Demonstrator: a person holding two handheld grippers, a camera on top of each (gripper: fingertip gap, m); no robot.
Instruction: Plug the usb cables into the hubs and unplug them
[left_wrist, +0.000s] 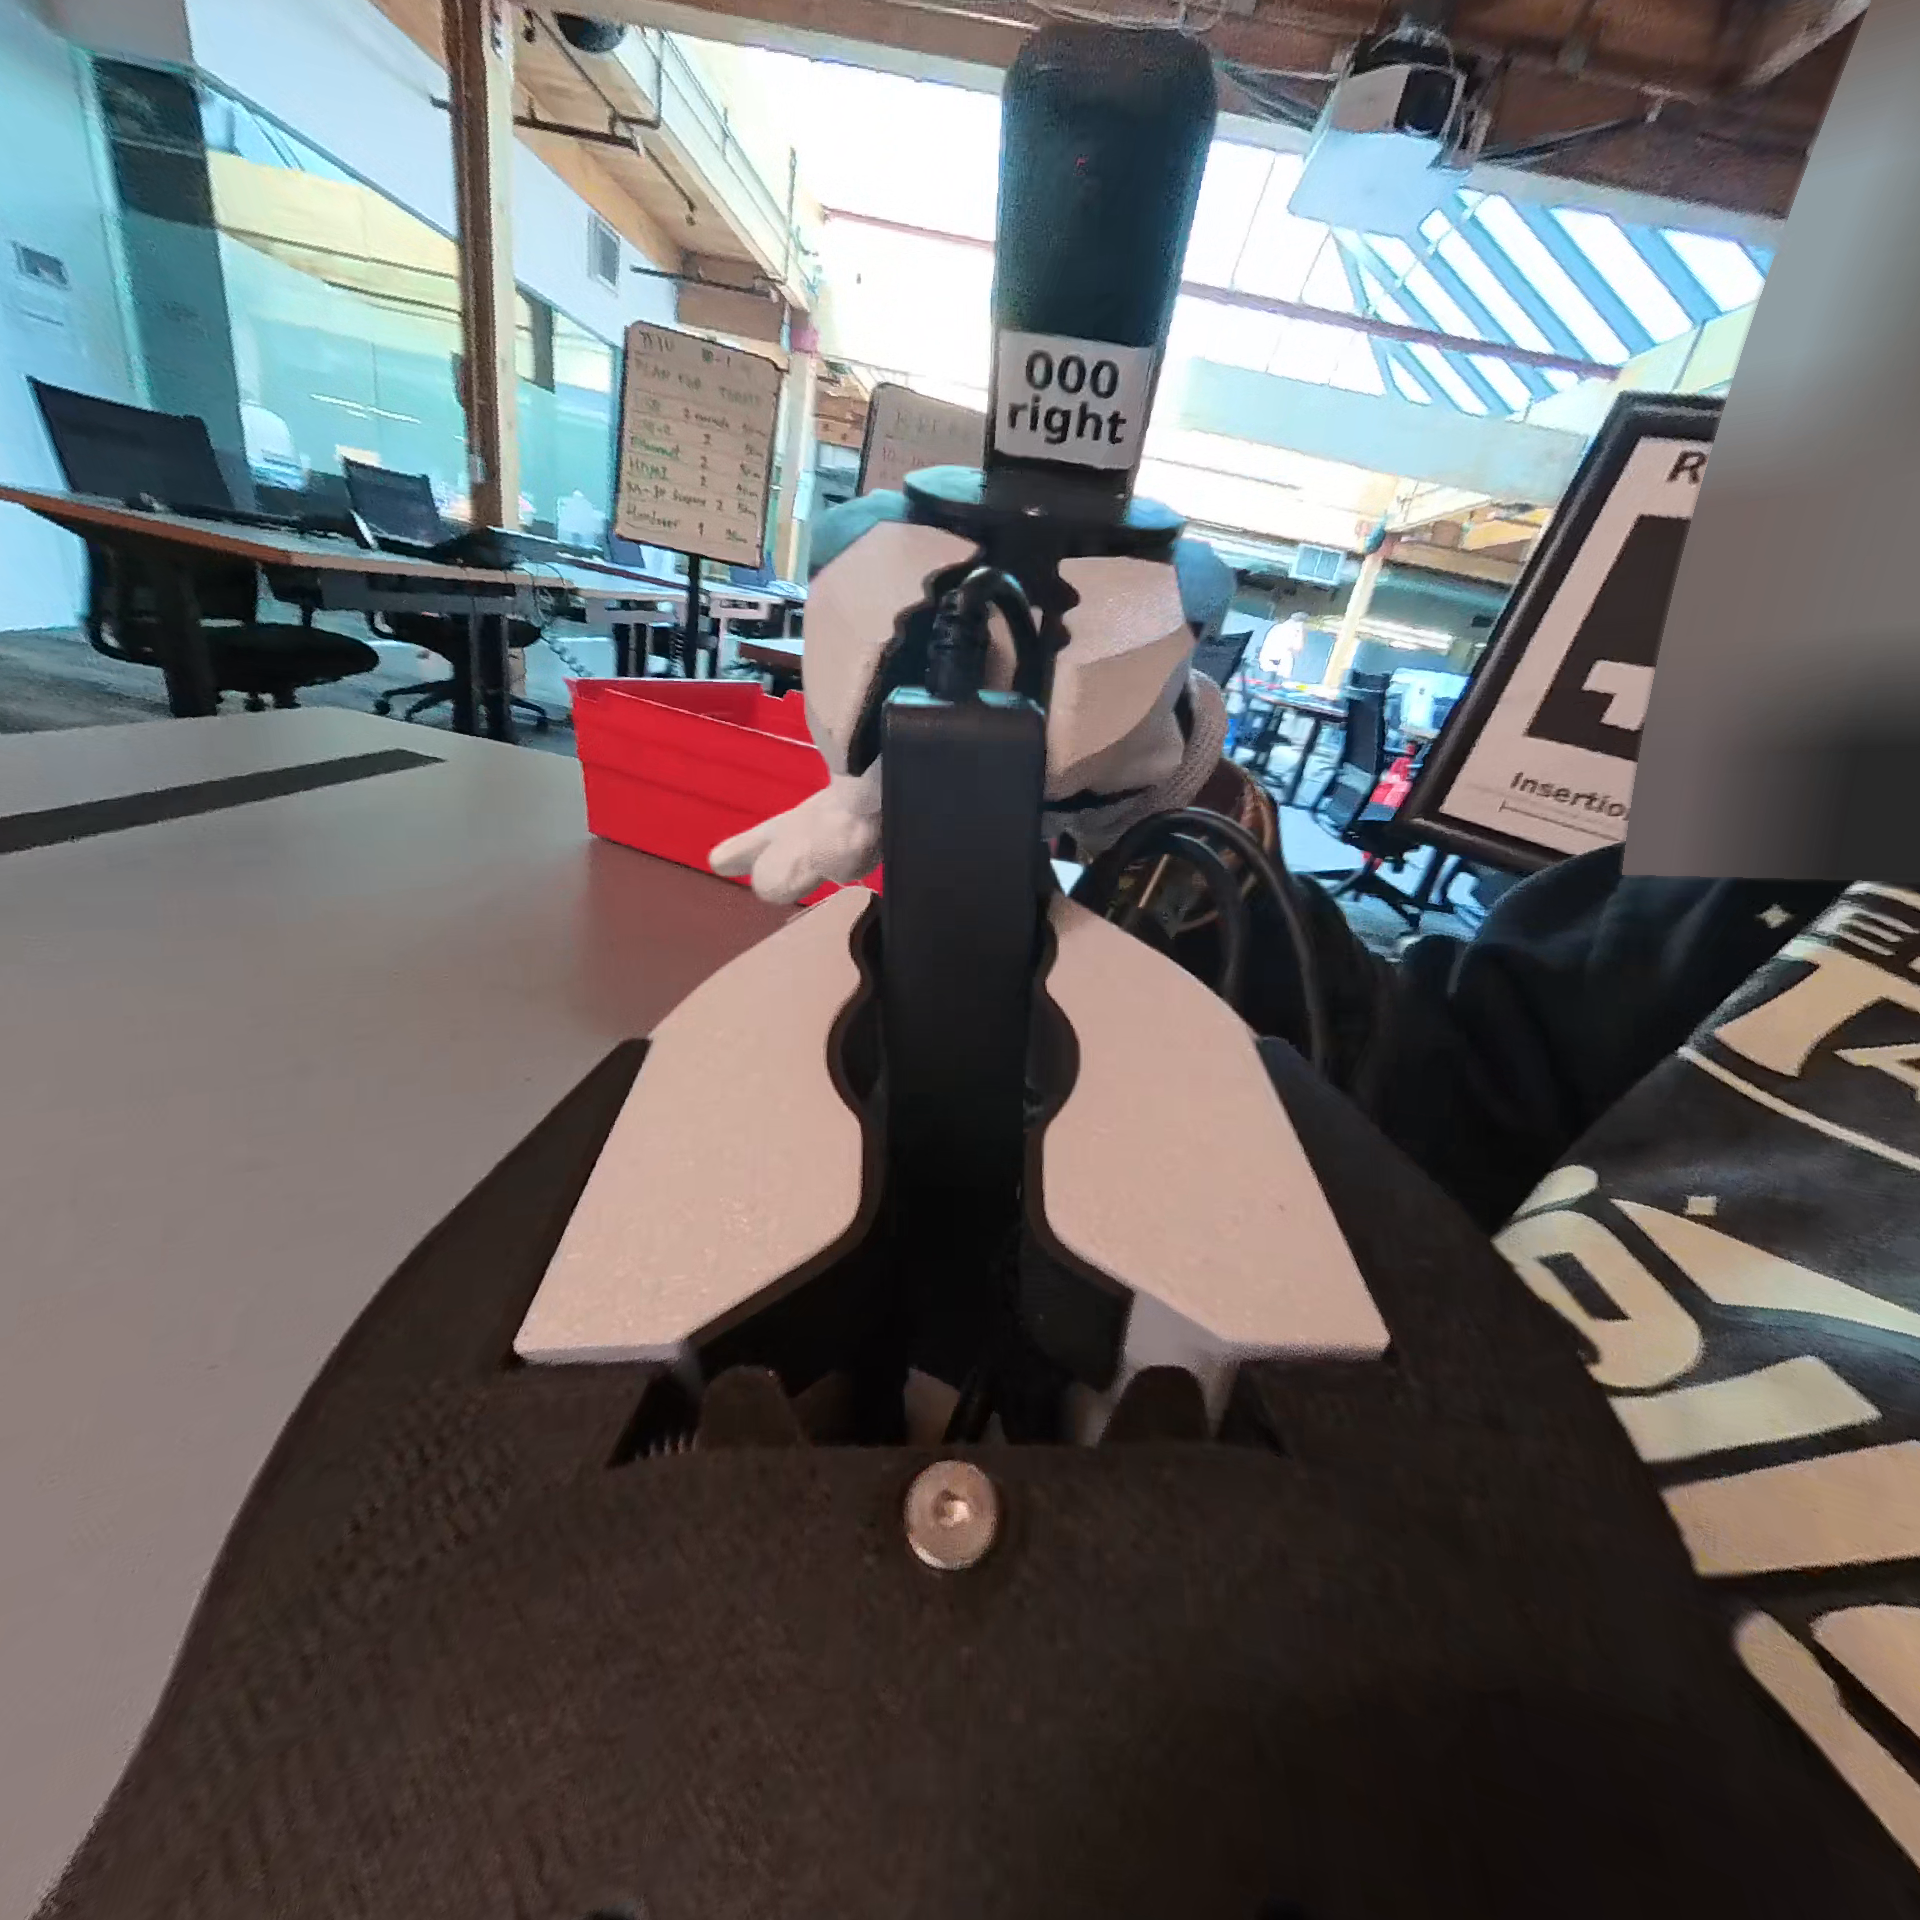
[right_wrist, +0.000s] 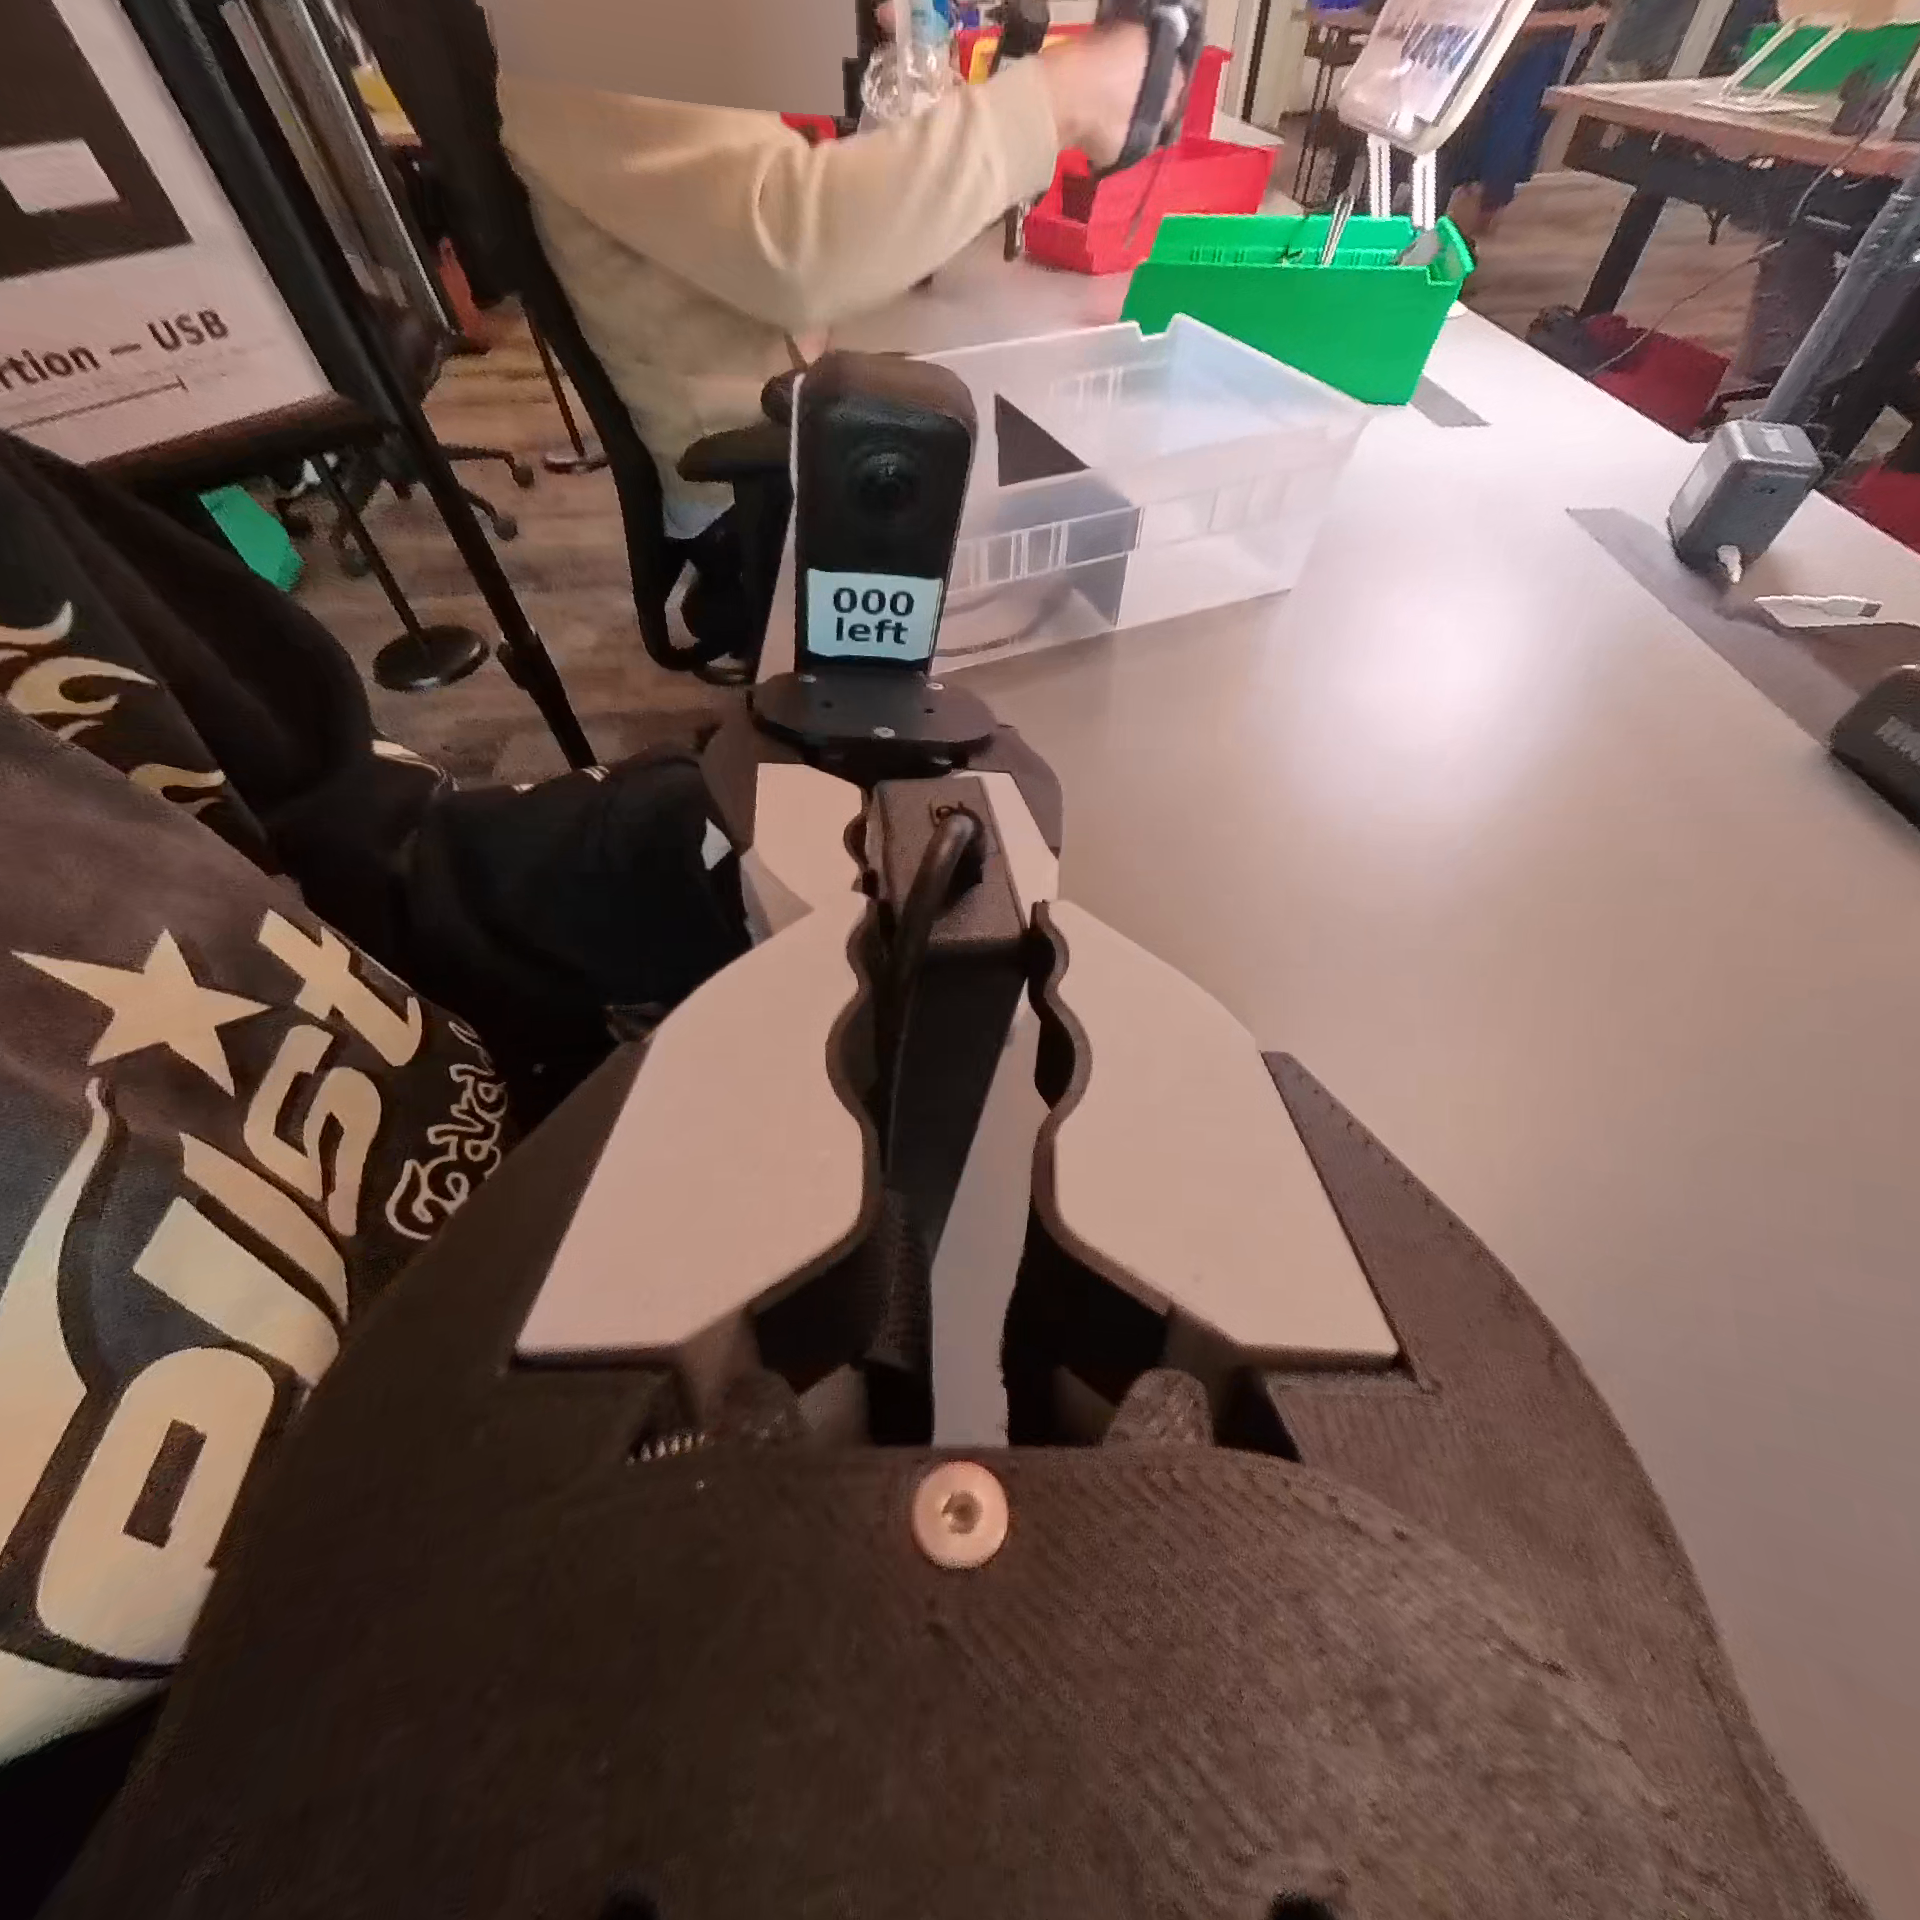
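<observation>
Hub (left_wrist: 961, 935) is a long black bar, clamped between the left gripper (left_wrist: 958, 940)'s grey fingers (left_wrist: 727, 1122); its rear end is lost in shadow inside the gripper body, so length can't be told. Cable (left_wrist: 961, 634) goes into the hub's far end face; the plug itself is too dark to read how deep it sits. Beyond it the right gripper (left_wrist: 997, 634) faces this way, part hidden behind hub and cable. A gloved hand (left_wrist: 800, 847) shows under it, cut off by the hub.

Right wrist view: right gripper (right_wrist: 951, 935) pinched narrow on the cable (right_wrist: 914, 966), which runs between its fingers (right_wrist: 727, 1122) fwd to the hub (right_wrist: 935, 831). Only the hub's end face shows here, held in the left gripper (right_wrist: 914, 821), whose camera stalk stands above. This view alone shows a clear bin (right_wrist: 1195, 488) and green bin (right_wrist: 1299, 301) toward the worktop (right_wrist: 1455, 831)'s far edge; left wrist view alone shows a red bin (left_wrist: 675, 769). Both grippers sit at the worktop's near edge, by the person's dark printed top (right_wrist: 156, 1195); whether the hub touches the worktop can't be seen.
</observation>
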